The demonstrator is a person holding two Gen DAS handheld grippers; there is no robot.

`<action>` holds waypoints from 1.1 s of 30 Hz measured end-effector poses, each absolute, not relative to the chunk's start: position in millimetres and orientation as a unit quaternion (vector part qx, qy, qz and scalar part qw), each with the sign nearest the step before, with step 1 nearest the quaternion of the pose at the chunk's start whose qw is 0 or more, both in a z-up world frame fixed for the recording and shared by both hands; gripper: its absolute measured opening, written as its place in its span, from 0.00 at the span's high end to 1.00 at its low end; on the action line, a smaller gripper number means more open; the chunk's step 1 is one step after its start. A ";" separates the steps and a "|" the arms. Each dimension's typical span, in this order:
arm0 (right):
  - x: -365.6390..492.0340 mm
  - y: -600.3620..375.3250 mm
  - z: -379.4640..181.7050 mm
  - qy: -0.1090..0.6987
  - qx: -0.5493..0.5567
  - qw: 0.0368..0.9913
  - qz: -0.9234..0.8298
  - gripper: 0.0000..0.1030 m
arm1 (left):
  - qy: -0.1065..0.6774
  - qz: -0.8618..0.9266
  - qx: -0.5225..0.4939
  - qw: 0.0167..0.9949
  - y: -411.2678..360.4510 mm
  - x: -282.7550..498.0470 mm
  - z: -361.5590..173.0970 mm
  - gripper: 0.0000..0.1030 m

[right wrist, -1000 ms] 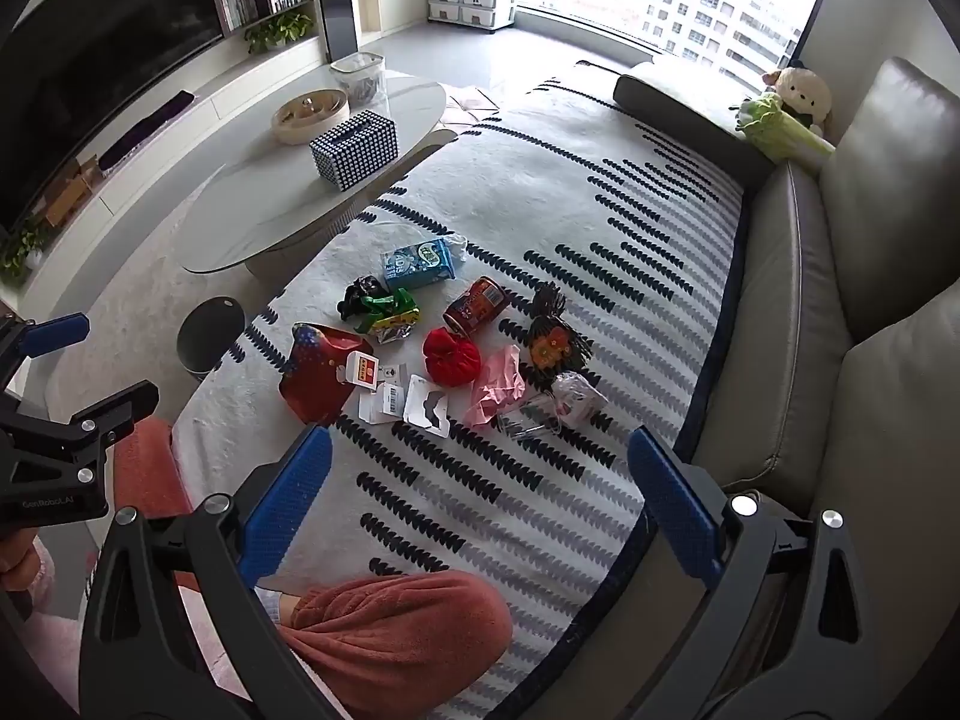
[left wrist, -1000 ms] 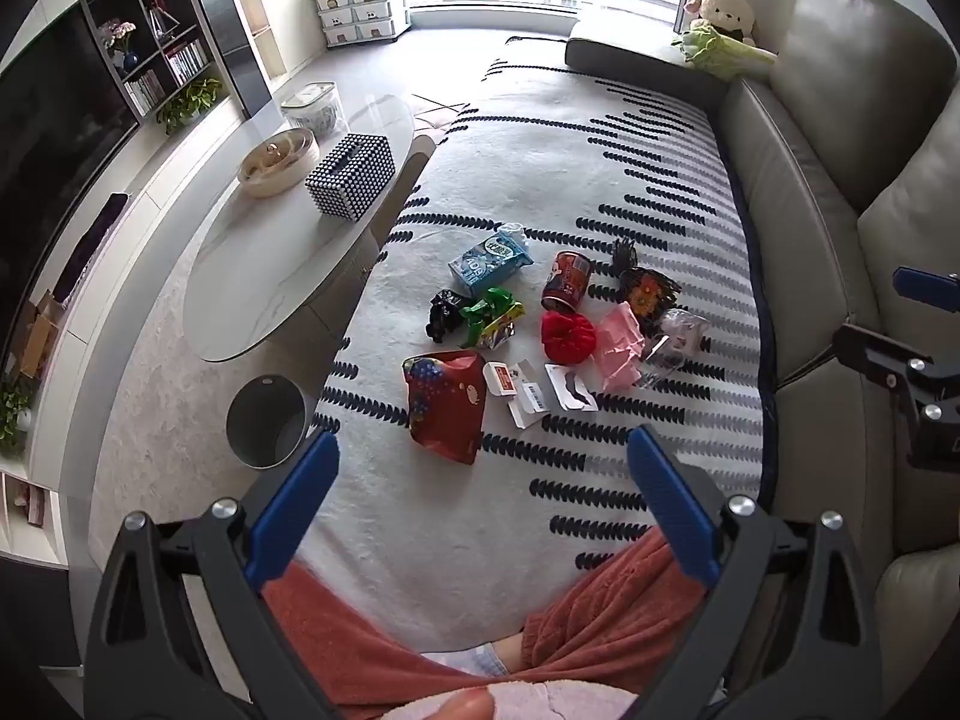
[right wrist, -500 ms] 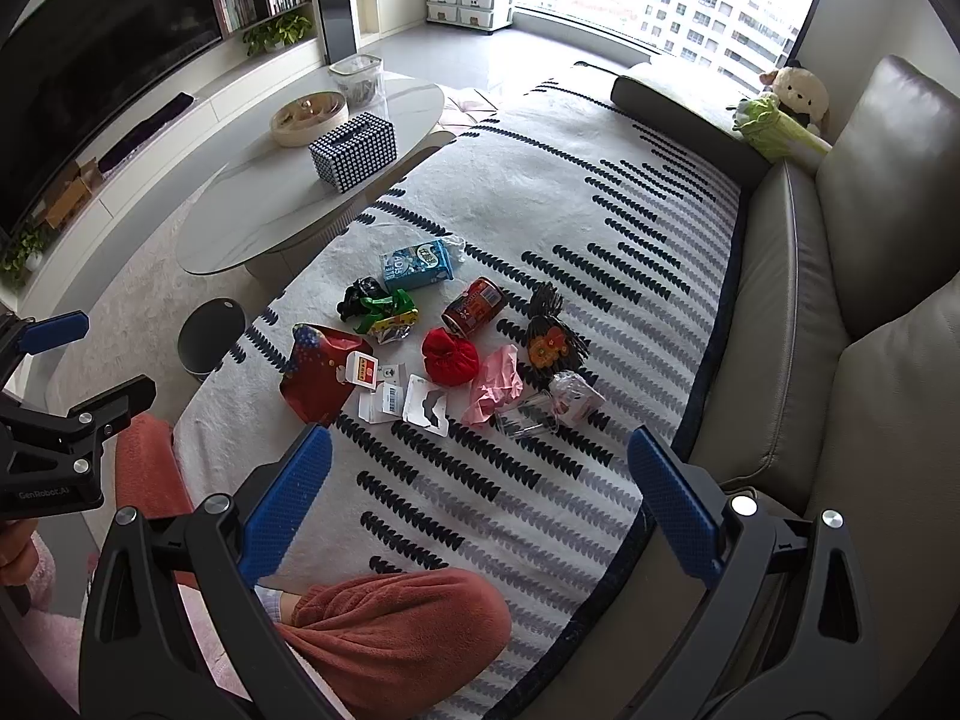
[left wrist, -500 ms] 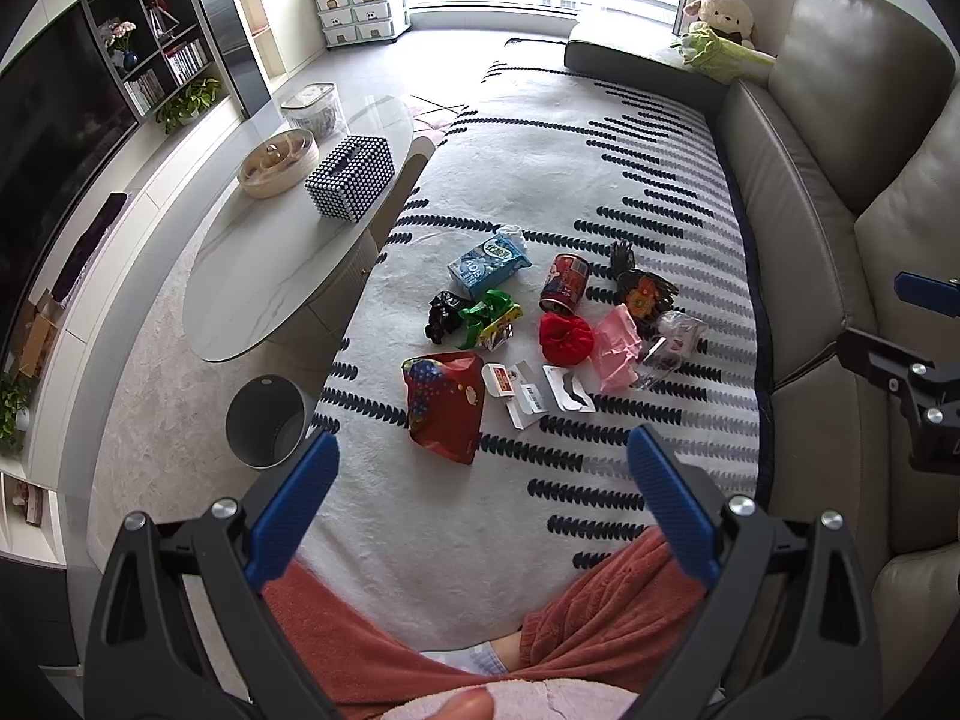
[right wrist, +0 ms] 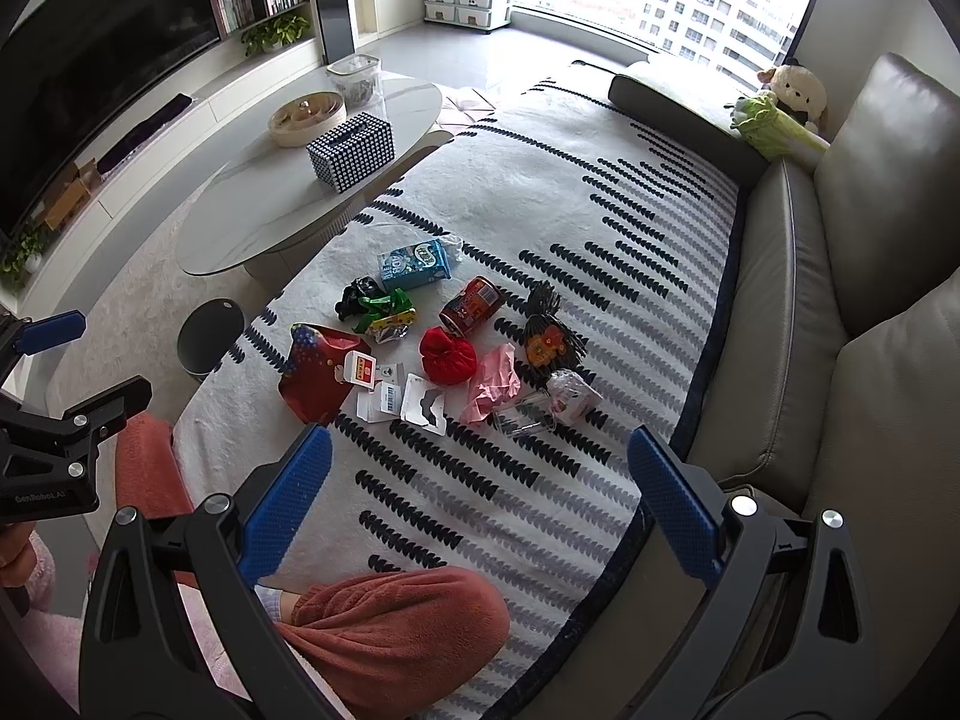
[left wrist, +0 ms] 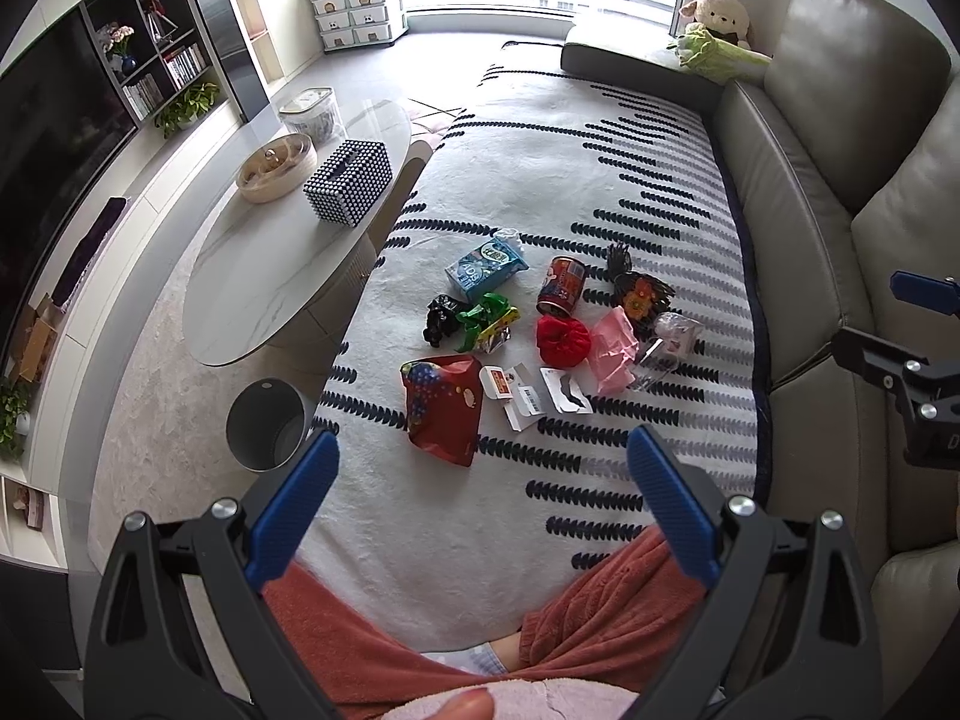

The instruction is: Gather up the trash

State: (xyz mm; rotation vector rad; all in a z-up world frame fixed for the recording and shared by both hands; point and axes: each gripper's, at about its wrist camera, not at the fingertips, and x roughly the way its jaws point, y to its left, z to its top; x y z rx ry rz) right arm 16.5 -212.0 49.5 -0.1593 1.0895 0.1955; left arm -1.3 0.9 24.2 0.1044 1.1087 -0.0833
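- Left gripper (left wrist: 483,498) and right gripper (right wrist: 480,495) are held high above the rug (left wrist: 600,192), jaws spread wide on both, nothing carried; no piece of trash has been engaged.
- The trash is found in one tight cluster mid-rug: red snack bag (left wrist: 444,405) nearest, white paper tags (left wrist: 522,393) touching its edge, red cloth ball (left wrist: 561,341), pink wrapper (left wrist: 612,348), red can (left wrist: 561,287) on its side, blue tissue pack (left wrist: 485,267), green wrapper (left wrist: 487,318).
- The grey bin (left wrist: 264,425) is seen on the floor between rug edge and oval table (left wrist: 270,276), well apart from the cluster.
- Risk: flat paper tags are likely to be missed or pushed around, since little edge is offered to the pads.
- Risk: the can could be rolled off if nudged from the side (it lies on its curved wall).
- Risk: neighbours could be dragged or double-gripped, given the items touch.
- Risk: light wrappers may be dropped short of the bin; its mouth is small and partly tucked by the table.
- Crumpled clear plastic (right wrist: 528,414) could be overlooked (hard to read against the rug).
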 end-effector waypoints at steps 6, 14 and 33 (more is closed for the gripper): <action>15.6 -212.8 50.9 0.517 -0.075 0.848 0.092 0.07 | 0.526 -0.041 0.048 0.848 2.4 -2.7 19.4 0.06; 14.3 -214.0 51.8 0.516 -0.076 0.848 0.091 0.07 | 0.526 -0.041 0.047 0.848 3.6 -2.7 18.8 0.06; 13.3 -214.5 53.1 0.516 -0.077 0.848 0.090 0.07 | 0.526 -0.041 0.047 0.848 3.8 -2.5 18.9 0.06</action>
